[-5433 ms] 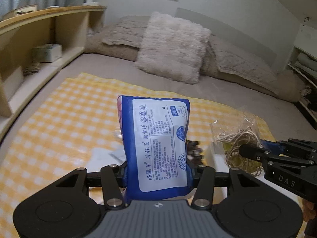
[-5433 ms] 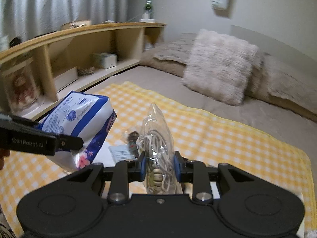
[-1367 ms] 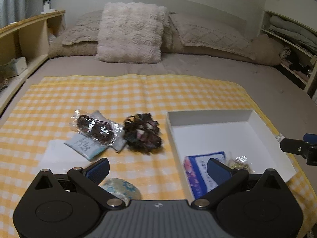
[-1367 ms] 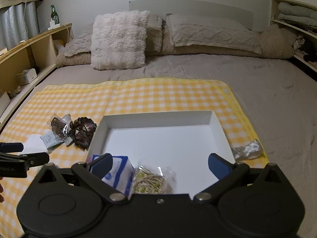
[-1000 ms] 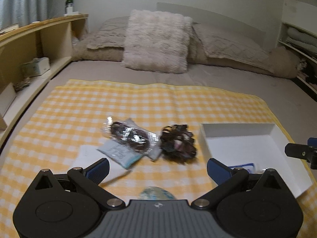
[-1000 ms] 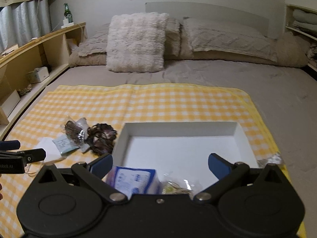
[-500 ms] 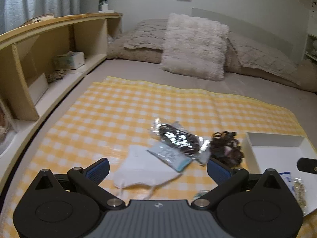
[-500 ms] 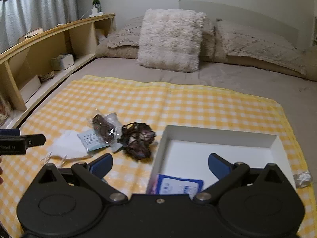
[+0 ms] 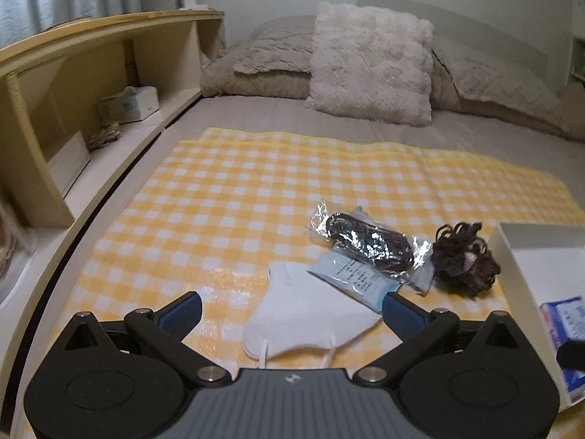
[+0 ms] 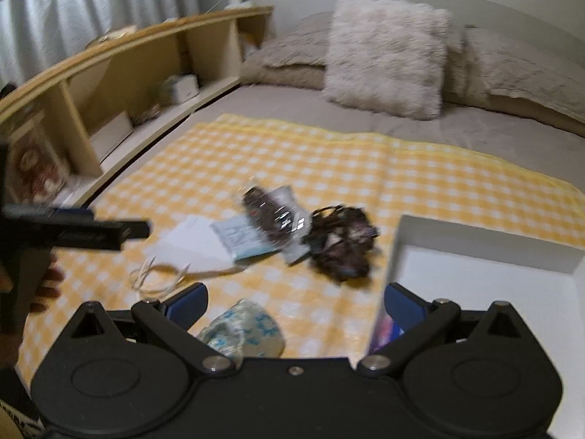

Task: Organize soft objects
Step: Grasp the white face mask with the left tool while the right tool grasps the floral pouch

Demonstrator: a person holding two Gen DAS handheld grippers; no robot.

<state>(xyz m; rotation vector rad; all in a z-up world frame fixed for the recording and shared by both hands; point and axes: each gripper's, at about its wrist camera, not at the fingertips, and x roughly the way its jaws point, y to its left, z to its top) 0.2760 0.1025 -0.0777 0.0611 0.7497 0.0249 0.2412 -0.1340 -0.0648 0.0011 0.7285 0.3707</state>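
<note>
Left wrist view: the left gripper [image 9: 291, 310] is spread wide, empty, above a white face mask [image 9: 307, 316] on the yellow checked cloth [image 9: 256, 190]; the white box [image 9: 530, 259] sits right, bare cloth far left.

Right wrist view: the right gripper [image 10: 295, 303] is spread, empty, over a patterned bundle [image 10: 243, 331] at the near edge; wooden shelves [image 10: 120, 84] stand left.

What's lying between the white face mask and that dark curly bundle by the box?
In the left wrist view, two packets lie between the white face mask and the dark curly bundle: a pale blue packet with a clear bag of dark cords across it.

A grey-covered bed [image 9: 457, 135] with a fluffy pillow [image 9: 369, 62] stands beside a low wooden shelf [image 9: 91, 73], pale curtains [image 10: 91, 11] behind it, under dim light.
</note>
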